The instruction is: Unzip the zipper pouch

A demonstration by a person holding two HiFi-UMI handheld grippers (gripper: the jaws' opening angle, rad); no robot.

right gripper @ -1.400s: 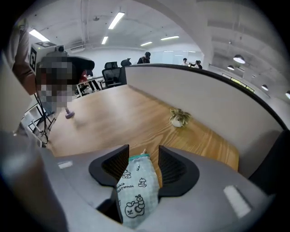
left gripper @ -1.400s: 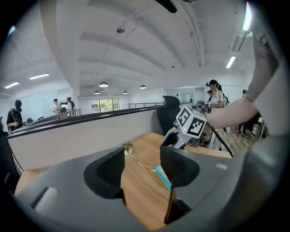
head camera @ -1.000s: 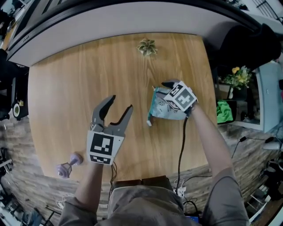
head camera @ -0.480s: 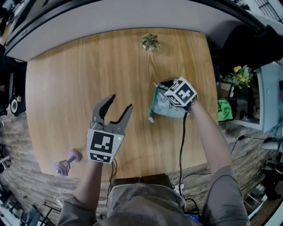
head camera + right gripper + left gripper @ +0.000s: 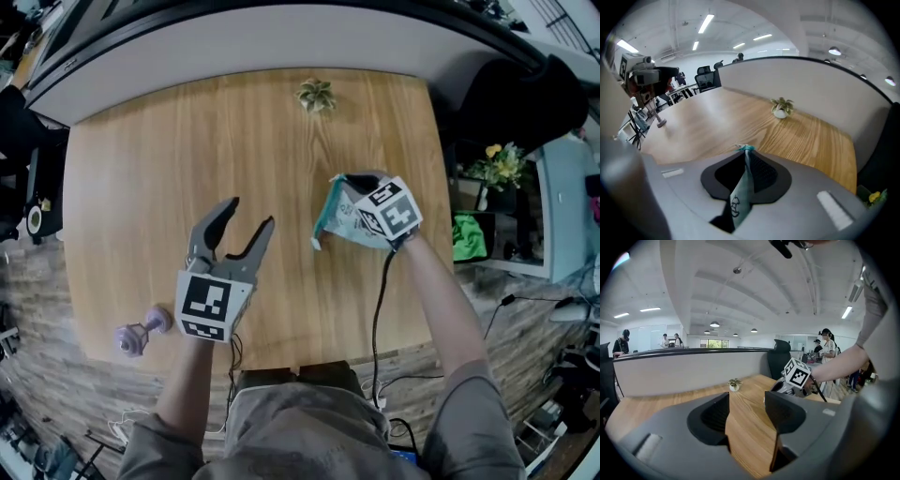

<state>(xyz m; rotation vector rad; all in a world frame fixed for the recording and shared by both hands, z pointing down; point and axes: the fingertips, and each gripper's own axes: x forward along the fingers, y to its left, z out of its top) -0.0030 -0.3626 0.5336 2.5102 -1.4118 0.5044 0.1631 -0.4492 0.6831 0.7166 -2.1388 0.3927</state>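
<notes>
Zipper pouch (image 5: 339, 221): pale blue-green fabric with a teal edge, over the right part of the table (image 5: 141, 187); in the right gripper view it stands as a thin upright sheet (image 5: 739, 197) between the jaws.
Right gripper (image 5: 354, 192): jaws closed tight on the zipper pouch, with the fabric pinched between the two dark pads (image 5: 761, 173); the marker cube faces up toward the head camera.
Contact with the table: I cannot tell if the pouch touches the wood.
Left gripper (image 5: 249, 214): jaws spread apart with only bare wood seen between them (image 5: 747, 404); it holds nothing.
Relation of the two: the left gripper is to the left of the pouch, apart from it, with its jaws pointing to the far side of the table.
Small potted plant (image 5: 316, 95): upright near the far edge, well apart from both grippers.
Purple object (image 5: 141, 335): at the near left edge of the table, beside the left forearm.
</notes>
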